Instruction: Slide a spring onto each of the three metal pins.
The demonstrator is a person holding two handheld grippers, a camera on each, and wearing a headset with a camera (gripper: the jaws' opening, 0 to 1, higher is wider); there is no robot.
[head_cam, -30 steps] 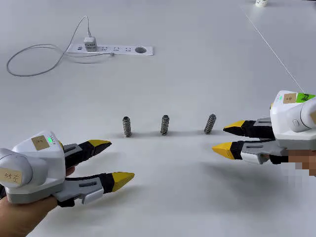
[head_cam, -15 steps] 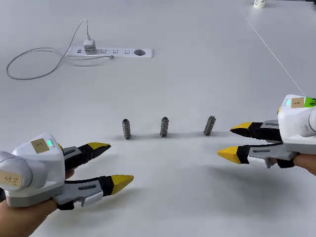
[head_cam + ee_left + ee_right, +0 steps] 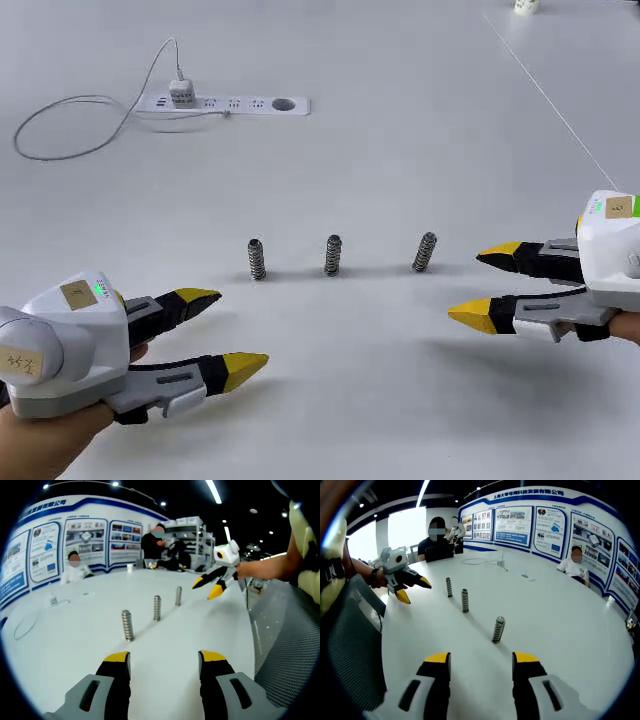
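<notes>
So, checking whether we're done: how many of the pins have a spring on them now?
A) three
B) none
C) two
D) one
A: the left spring, middle spring and right spring each stand sleeved over one of the pins, with none lying loose.

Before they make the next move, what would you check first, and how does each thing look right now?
1. Left spring stands upright: ok.
2. Middle spring stands upright: ok.
3. Right spring stands straight: not ok, it leans.
4. Left gripper open and empty: ok.
5. Right gripper open and empty, apart from the springs: ok.
6. Each spring pushed fully down: cannot tell.
</notes>
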